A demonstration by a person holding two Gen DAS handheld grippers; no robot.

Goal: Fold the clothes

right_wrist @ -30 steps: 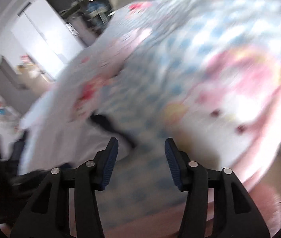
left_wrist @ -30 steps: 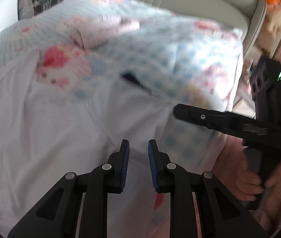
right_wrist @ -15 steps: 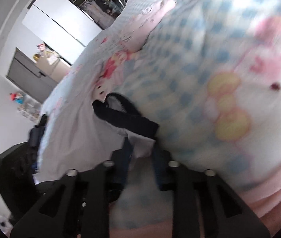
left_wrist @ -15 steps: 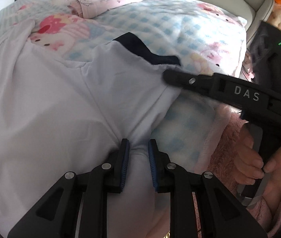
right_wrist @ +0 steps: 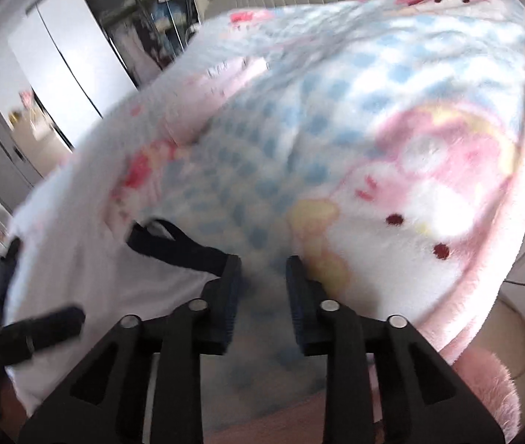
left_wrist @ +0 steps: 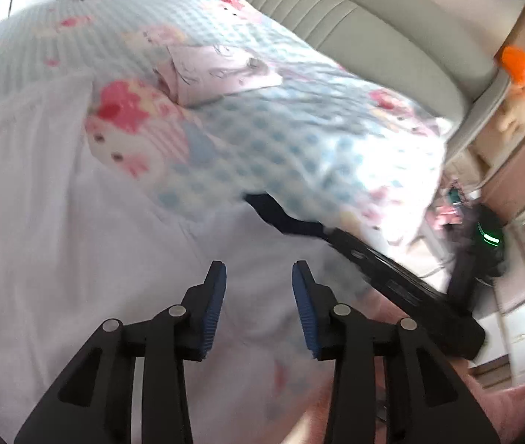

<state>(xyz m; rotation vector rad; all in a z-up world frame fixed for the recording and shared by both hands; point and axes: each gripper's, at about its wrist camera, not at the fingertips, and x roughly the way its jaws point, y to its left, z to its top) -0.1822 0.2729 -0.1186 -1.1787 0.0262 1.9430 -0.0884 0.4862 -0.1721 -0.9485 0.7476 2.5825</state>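
A white garment (left_wrist: pixel 77 259) with a dark navy collar (left_wrist: pixel 281 214) lies spread on a bed blanket. My left gripper (left_wrist: pixel 258 296) is open and empty just above the white cloth. My right gripper (right_wrist: pixel 262 285) is open and empty; its left finger sits beside the navy collar (right_wrist: pixel 177 248), over the blanket. The white garment shows at the left of the right wrist view (right_wrist: pixel 88 259). The right gripper's black body (left_wrist: pixel 403 288) reaches in from the right of the left wrist view. Both views are blurred.
A blue-checked cartoon blanket (left_wrist: pixel 281 122) (right_wrist: pixel 336 129) covers the bed. A folded pink garment (left_wrist: pixel 218 74) lies at the far side. A grey padded headboard (left_wrist: pixel 355 18) stands behind. A white wardrobe (right_wrist: pixel 59 55) stands at left; furniture and clutter (left_wrist: pixel 521 277) stand at right.
Both grippers have opened: half a second ago each was shut on the white garment's edge, the right one by the navy collar. Both have let go and lifted back.
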